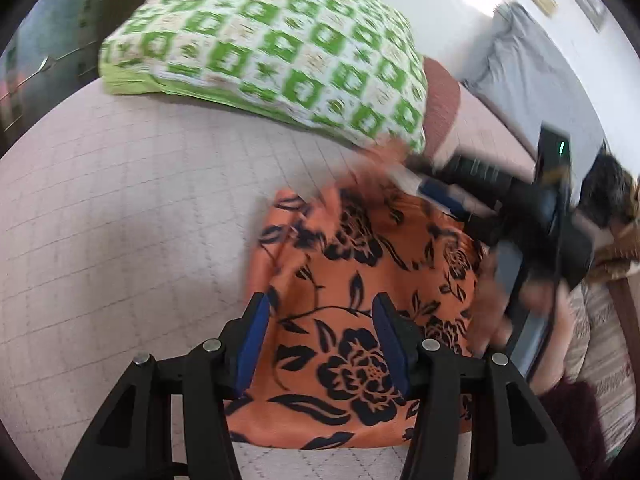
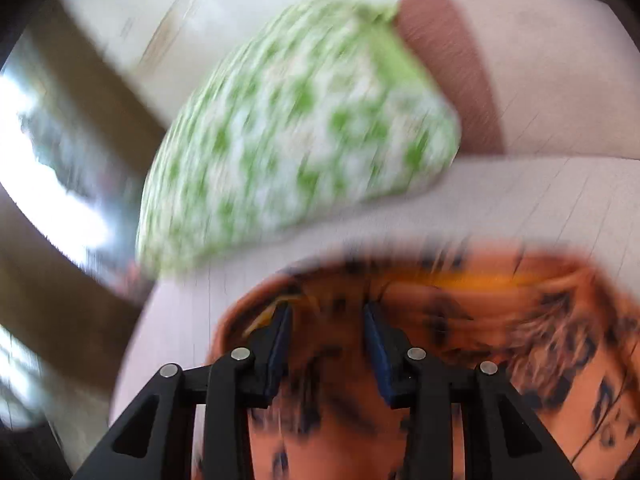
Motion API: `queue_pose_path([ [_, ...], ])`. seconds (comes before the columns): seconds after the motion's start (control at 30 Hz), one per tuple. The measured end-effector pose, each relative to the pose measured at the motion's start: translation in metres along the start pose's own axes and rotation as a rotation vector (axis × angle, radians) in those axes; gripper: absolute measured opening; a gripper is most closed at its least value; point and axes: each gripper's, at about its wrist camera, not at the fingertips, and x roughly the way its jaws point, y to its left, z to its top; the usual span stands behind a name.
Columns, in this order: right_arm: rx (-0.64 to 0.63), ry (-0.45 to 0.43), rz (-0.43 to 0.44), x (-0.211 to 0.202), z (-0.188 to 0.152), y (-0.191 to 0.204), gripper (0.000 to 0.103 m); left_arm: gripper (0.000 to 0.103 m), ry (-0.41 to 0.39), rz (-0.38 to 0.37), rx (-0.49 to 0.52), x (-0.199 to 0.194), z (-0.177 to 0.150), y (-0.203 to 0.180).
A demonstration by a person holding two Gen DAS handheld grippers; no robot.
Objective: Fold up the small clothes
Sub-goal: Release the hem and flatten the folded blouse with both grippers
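Observation:
An orange garment [image 1: 360, 280] with a black flower print lies on the pale quilted bed cover [image 1: 120, 220]. My left gripper [image 1: 320, 298] hangs over its near half, open, with the cloth showing between the blue pads [image 1: 256, 340] and nothing pinched. My right gripper [image 1: 432, 188] is a dark blur at the garment's far right edge, where the cloth is rumpled. In the right wrist view, which is heavily blurred, the right gripper [image 2: 326, 310] stands open over the orange garment [image 2: 460, 320]. A raised fold of cloth lies just beyond its fingertips.
A green-and-white patterned pillow [image 1: 272, 52] lies at the head of the bed, with a brown cushion [image 1: 442, 100] behind it. The person's hand [image 1: 536, 300] and striped clothing [image 1: 608, 360] fill the right side. Bare bed cover [image 2: 520, 200] stretches to the left and behind the garment.

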Motion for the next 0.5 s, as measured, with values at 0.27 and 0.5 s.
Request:
queue_pose_path([
  [0.27,0.024,0.156,0.013,-0.056,-0.05,-0.048,0.048,0.055,0.108,0.092,0.061,0.028,-0.012,-0.017],
  [0.5,-0.019,0.148,-0.233,-0.114,-0.109,-0.107,0.037,0.055,0.112,0.227,0.197,0.028,-0.03,-0.032],
])
